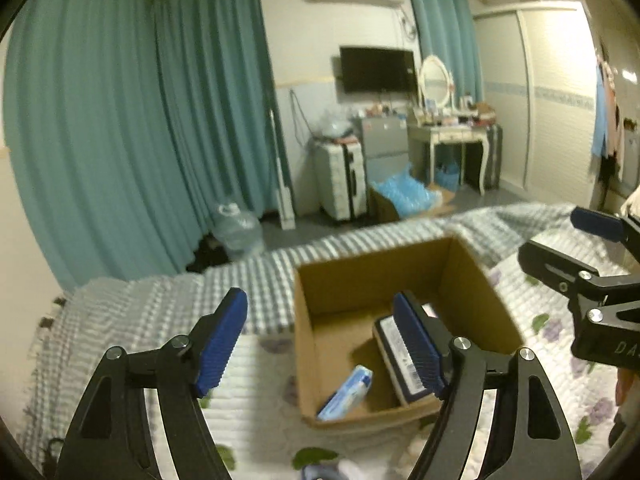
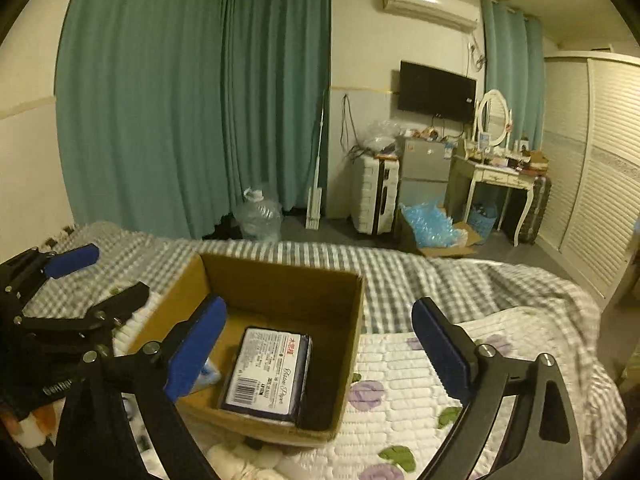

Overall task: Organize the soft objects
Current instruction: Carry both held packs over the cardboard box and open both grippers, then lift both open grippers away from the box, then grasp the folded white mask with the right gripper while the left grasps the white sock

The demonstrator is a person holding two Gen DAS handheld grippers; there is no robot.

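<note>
Both tools, left tool point(image 1: 320, 344) and right tool point(image 2: 320, 356), are held released above the box point(image 2: 352, 320). Soft packs near the bed point(image 2: 400, 380) edge could be missed or knocked off.

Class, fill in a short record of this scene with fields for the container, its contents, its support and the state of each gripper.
container: open cardboard box
contents: dark tissue pack lying flat; light blue pack leaning beside it
support: bed with floral quilt
left gripper: open, empty, above the box
right gripper: open, empty, above the box
</note>
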